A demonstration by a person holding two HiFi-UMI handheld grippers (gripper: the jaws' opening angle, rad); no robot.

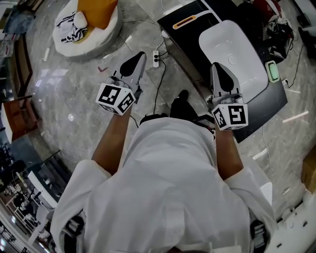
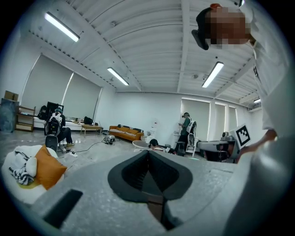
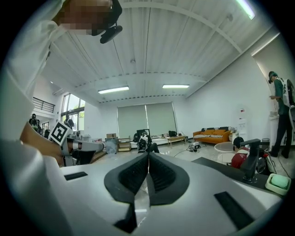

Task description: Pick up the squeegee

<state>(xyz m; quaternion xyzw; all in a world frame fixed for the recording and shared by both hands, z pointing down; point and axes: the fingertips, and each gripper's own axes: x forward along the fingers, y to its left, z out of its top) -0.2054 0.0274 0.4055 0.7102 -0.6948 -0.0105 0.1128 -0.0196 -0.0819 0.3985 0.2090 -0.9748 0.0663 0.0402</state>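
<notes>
Grey marble floor [image 1: 59, 99] fills most of the head view. The person's white shirt [image 1: 168, 183] takes the lower middle.

Black counter [image 1: 256, 113] at upper right. White basin [image 1: 232, 49] sits in its middle.

Round white cushion [image 1: 94, 37] on the floor at upper left, with an orange pillow [image 1: 96, 10] lying on it.

Left gripper [image 1: 140, 54] is held over the floor, clear of the counter's left edge. Jaws pressed together, nothing between them.

Right gripper [image 1: 216, 65] is at the counter's near edge, in front of the basin. Jaws clenched tip to tip, empty.

Squeegee: cannot identify it with certainty. An orange-edged bar [image 1: 185, 22] lies near the counter's far-left corner. A green block [image 1: 272, 70] lies at the right edge beside the basin.

White power strip [image 1: 156, 58] is on the floor just left of the counter.
</notes>
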